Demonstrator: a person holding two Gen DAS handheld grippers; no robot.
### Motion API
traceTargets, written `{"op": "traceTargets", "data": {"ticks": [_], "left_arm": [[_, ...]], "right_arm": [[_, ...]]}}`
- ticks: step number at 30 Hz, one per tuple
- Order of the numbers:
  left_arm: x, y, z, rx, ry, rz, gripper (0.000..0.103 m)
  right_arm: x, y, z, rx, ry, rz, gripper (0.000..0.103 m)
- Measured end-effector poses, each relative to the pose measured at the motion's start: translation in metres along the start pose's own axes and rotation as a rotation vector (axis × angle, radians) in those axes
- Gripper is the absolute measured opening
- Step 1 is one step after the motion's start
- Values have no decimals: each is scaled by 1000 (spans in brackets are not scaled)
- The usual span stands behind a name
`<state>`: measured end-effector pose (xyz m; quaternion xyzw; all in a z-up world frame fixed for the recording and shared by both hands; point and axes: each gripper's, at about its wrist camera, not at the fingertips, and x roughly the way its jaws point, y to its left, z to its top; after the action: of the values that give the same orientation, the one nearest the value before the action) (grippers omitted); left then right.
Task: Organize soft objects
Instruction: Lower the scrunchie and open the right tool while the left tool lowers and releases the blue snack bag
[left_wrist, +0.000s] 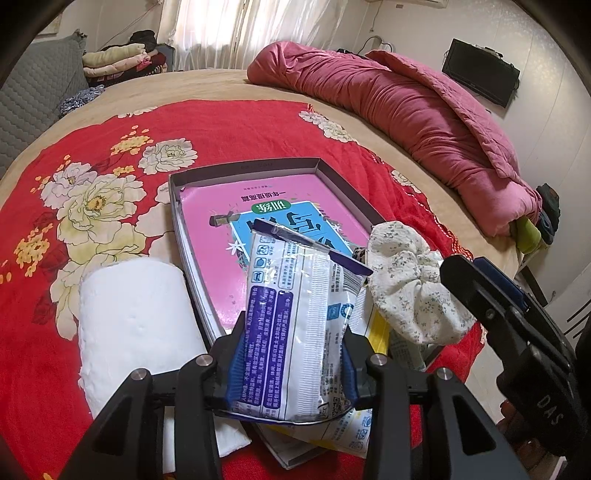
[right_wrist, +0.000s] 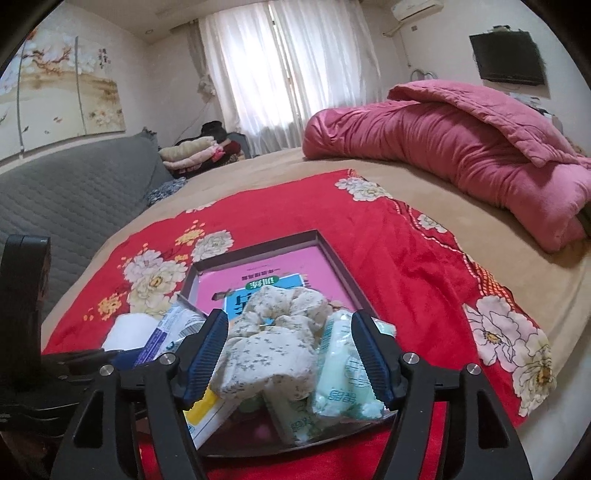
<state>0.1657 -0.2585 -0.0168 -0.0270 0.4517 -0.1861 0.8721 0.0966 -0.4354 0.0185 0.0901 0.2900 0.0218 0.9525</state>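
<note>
My left gripper is shut on a white and blue tissue packet and holds it upright over the near end of a grey shallow box. A pink book lies in the box. My right gripper stands open, and a cream floral fabric scrunchie lies loose between its fingers on the things in the box. A pale green tissue packet lies against the scrunchie by the right finger. The same scrunchie shows in the left wrist view at the box's right edge.
A white paper roll lies left of the box on the red floral blanket. A yellow and white packet lies in the box's near end. A rolled pink quilt lies along the bed's far right. A grey sofa is on the left.
</note>
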Motion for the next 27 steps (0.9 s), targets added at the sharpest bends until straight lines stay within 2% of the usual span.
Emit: {"op": "traceTargets", "data": {"ticks": [5,9,15,27], "left_arm": [[2,0,0,0,8,6,44],[2,0,0,0,6,14,54],[-2,0,2,-1,-9,9,61],[-9,0,2,1,-21,11,68]], "right_arm": [[-2,-4,1,11,-9,-15,71],[-4,-6,1,14,-12,-17,72],[-6,-6,1,14,-16,-20,72],[-12,-4,5,20,-22,-33,75]]}}
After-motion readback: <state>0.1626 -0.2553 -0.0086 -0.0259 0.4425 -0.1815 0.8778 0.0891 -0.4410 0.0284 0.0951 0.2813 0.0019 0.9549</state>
